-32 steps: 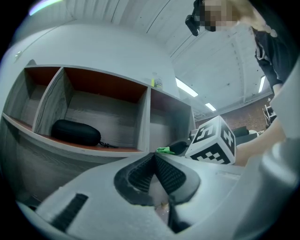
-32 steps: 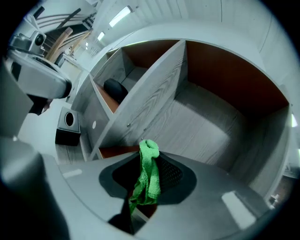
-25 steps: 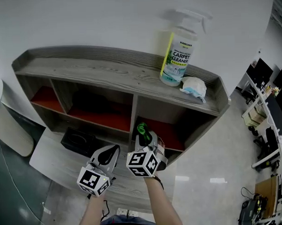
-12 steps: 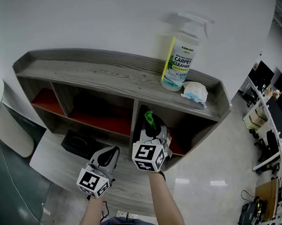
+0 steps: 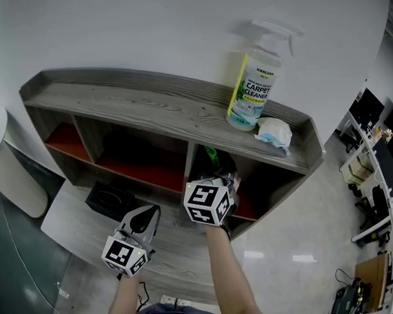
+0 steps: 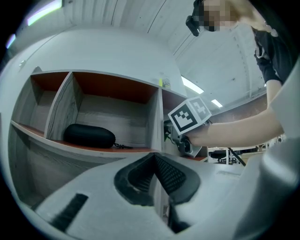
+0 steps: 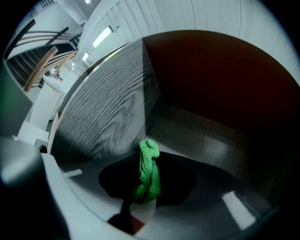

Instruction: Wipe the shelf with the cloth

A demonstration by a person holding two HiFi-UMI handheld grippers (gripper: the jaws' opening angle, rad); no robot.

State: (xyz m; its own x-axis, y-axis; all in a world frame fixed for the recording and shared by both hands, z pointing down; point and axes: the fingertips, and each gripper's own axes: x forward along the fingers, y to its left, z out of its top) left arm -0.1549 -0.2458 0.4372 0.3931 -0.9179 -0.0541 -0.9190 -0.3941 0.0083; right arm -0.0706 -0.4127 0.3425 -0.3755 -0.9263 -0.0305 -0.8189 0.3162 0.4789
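Your right tool (image 7: pixel 147 190) is clamped on the green cloth (image 7: pixel 149 171), which sticks out bunched beyond the closed jaws. The tool reaches into the lower right compartment of the shelf (image 5: pixel 150 106), with the cloth close to its wooden floor; whether it touches is unclear. Your left tool (image 6: pixel 157 176) has its jaws together on nothing and is held low in front of the shelf. A spray bottle (image 5: pixel 252 87) stands on the shelf top. A black case (image 6: pixel 89 136) lies in a compartment further left.
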